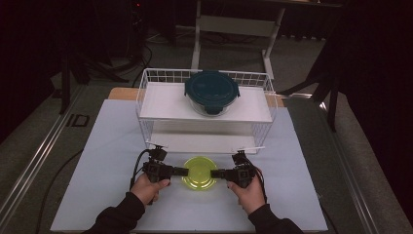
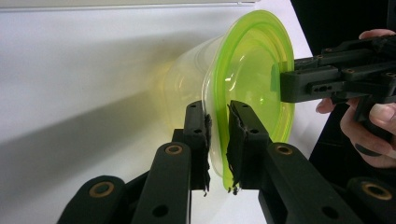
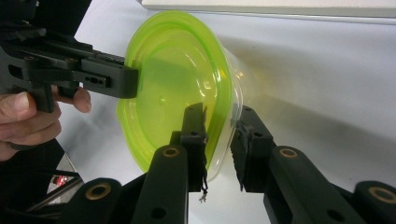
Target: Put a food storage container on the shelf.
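Containers: 1 green-lidded tub (image 1: 199, 173), pinched by 2 grippers (image 1: 184, 171) (image 1: 215, 173); 1 teal-lidded bowl (image 1: 211, 92).

Both grippers, left (image 1: 185, 171) and right (image 1: 214, 173), are black with brass-ringed pivots, frayed pads, black cables; the sleeves (image 1: 122, 214) are dark.

Lime-lidded clear tub (image 1: 199, 173), upright before rack (image 1: 206, 108)

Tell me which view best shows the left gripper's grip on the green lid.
Left gripper view: left gripper pinches the green lid rim close up. High view shows it small; right gripper view shows it from the far side.
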A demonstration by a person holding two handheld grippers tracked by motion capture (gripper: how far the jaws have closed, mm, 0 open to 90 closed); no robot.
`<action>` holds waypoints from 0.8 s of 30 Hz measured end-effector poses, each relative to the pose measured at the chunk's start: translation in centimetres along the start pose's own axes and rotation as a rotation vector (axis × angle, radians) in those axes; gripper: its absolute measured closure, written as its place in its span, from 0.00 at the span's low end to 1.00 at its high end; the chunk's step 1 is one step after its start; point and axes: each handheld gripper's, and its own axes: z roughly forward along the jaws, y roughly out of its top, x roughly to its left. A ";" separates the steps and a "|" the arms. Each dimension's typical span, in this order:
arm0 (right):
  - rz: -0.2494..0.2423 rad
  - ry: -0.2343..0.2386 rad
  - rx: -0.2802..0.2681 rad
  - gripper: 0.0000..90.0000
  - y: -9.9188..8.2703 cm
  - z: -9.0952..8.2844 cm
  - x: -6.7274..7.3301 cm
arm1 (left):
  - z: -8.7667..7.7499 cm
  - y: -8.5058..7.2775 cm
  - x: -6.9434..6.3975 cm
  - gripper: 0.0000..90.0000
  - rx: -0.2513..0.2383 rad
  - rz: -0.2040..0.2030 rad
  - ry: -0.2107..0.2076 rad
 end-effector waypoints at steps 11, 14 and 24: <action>-0.031 -0.031 -0.034 0.89 -0.1 -0.9 1.3 | -0.8 -0.3 -1.4 0.90 -0.009 0.040 0.038; -0.034 -0.028 -0.040 0.89 0.0 -1.3 1.5 | -1.2 -0.2 -1.7 0.90 -0.019 0.045 0.029; -0.062 -0.017 -0.084 0.89 0.7 -3.4 2.9 | -3.0 0.8 -3.8 0.90 -0.052 0.094 0.024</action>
